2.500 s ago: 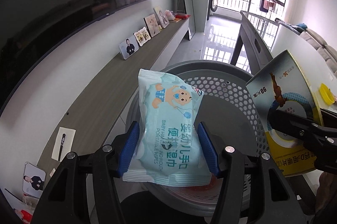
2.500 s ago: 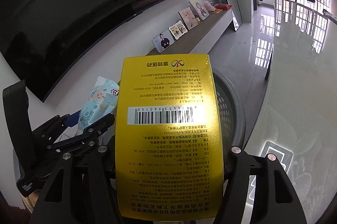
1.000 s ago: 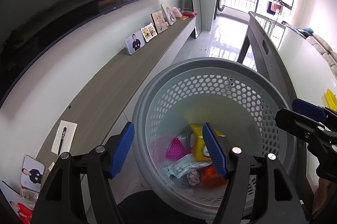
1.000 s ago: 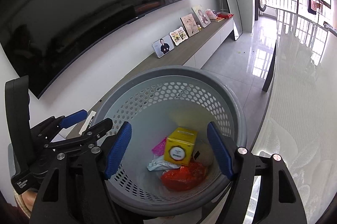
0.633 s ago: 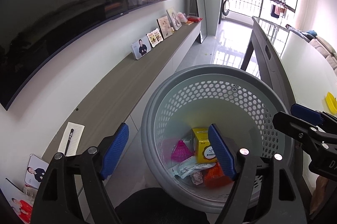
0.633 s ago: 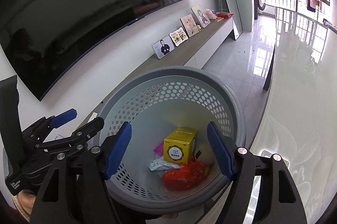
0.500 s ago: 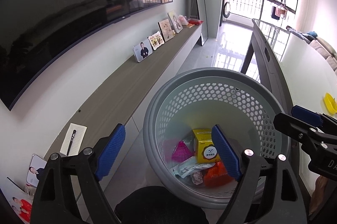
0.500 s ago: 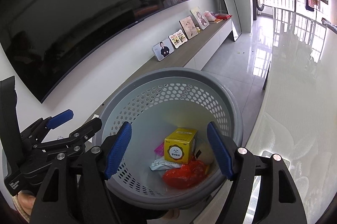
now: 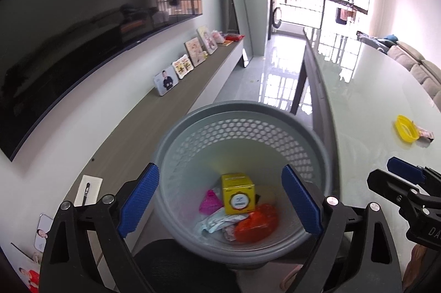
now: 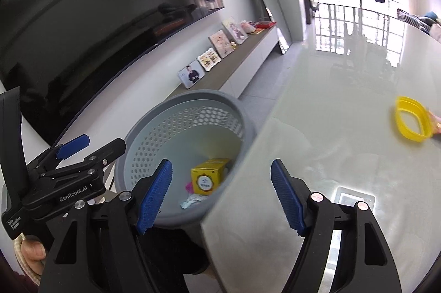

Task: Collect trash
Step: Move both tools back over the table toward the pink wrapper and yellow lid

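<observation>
Our left wrist view looks down over the basket (image 9: 242, 111) close ahead, table (image 9: 366, 100) to its right. Our right wrist view faces the table edge (image 10: 344, 100), basket ahead-left. Both share basket, table, lid (image 9: 407, 127).

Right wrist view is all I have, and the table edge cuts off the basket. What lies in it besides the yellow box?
Observer: From the left wrist, a red-orange bag lies to the right of the yellow box at the bottom of the basket.
Operator: My frame crops beside the yellow lid. Is there trash there?
Observer: Yes, a small wrapper lies against the yellow lid on the table.
Operator: Is the left gripper holding anything?
Observer: No. The left gripper is open over the basket, with nothing between its pads.
</observation>
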### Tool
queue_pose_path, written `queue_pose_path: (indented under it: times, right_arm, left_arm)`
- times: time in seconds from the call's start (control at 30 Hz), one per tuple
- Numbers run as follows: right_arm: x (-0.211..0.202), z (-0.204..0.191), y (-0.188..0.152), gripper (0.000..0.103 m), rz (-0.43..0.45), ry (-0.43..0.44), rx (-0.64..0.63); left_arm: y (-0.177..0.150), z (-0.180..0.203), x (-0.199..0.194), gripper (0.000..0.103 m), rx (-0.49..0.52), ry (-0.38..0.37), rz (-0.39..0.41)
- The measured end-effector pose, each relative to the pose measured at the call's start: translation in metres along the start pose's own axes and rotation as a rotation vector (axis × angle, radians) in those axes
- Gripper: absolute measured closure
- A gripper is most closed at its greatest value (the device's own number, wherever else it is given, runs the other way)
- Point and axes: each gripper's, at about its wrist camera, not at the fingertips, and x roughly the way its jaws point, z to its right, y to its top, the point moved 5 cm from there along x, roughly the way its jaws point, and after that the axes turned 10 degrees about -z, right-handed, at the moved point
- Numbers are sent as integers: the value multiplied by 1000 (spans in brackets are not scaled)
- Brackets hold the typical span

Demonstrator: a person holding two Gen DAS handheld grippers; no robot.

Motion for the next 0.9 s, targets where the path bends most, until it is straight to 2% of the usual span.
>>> queue_pose_path:
  times: [0.17,0.47,0.6,0.73,0.9]
  right_arm:
    - [-28,42,-15,32,17,-71,65]
    - [-76,142,-45,32,46,-218,257]
    - [-88,180,-51,32,46,-280,310]
    - [-98,213,-56,32,56,-301,359]
    - [-98,249,-46,32,58,-334,397]
  left_arm:
    - [7,44,-2,14,40,-72,8]
    - [13,138,-2,14,161,-178,2]
    - [16,171,0,14,201,-203,-7]
    - [17,197,4,14,216,-209,-17]
    - [18,222,10,14,205,-218,-25]
